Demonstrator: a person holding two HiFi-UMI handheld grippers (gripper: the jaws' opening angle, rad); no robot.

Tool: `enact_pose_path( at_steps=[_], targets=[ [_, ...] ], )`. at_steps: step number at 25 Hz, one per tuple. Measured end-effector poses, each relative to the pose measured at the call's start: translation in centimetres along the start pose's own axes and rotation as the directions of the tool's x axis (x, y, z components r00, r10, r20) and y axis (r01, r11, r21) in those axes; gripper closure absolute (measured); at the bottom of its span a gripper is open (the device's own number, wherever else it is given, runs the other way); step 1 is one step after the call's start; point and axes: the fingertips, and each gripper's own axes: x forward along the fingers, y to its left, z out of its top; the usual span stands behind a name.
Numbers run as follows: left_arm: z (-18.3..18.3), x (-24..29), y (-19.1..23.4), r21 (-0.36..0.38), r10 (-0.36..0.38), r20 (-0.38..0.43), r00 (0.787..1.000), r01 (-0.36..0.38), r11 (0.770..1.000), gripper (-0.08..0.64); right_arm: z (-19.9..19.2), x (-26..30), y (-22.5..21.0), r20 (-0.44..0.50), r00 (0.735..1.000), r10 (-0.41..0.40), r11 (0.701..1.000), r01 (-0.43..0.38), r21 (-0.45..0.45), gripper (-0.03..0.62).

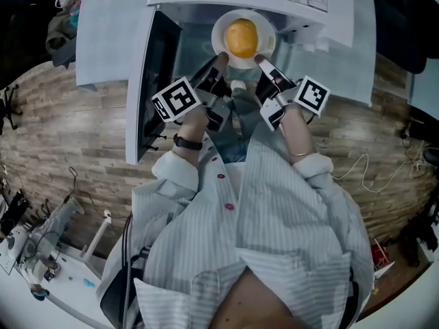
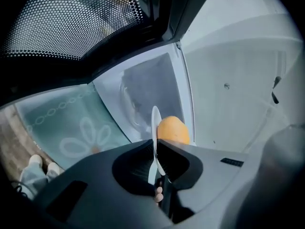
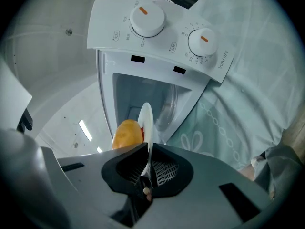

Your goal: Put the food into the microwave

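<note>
A white plate [image 1: 264, 26] carries a round orange-yellow piece of food [image 1: 241, 38], and I hold it level in front of the open white microwave [image 1: 329, 5]. My left gripper [image 1: 218, 62] is shut on the plate's left rim and my right gripper [image 1: 260, 61] on its right rim. In the left gripper view the plate [image 2: 154, 120] stands edge-on between the jaws of the left gripper [image 2: 155, 146], with the food [image 2: 173, 130] beside it. In the right gripper view the right gripper [image 3: 147, 149] clamps the plate [image 3: 146, 118], the food [image 3: 127, 134] lies left of it, and the cavity [image 3: 143, 94] opens behind.
The microwave door [image 1: 154, 81] swings open to the left. Two knobs [image 3: 147, 17] sit on the control panel. A pale green patterned cloth [image 2: 71, 128] covers the table under the oven. A white bench with tools [image 1: 41, 252] stands at lower left on the wood floor.
</note>
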Motion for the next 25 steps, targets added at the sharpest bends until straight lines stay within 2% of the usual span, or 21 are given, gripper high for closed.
enact_pose_path(
  at_steps=[9,14,25],
  targets=[
    [0.1,-0.4,0.8,0.003,0.038,0.029,0.999,-0.038,0.999,0.532,-0.1,0.8,0.0,-0.038,0.999,0.018,0.999,-0.019,-0.038,0.548],
    [-0.1,0.0,1.8,0.001,0.057,0.033,0.998,-0.057,0.998,0.531,0.3,1.3,-0.6,-0.029,0.999,0.015,0.999,-0.017,-0.051,0.548],
    [0.7,1.7,3.8,0.013,0.065,0.023,0.998,-0.065,0.998,0.531,1.2,2.8,-2.3,0.024,0.999,0.029,1.0,-0.029,-0.002,0.548]
  ],
)
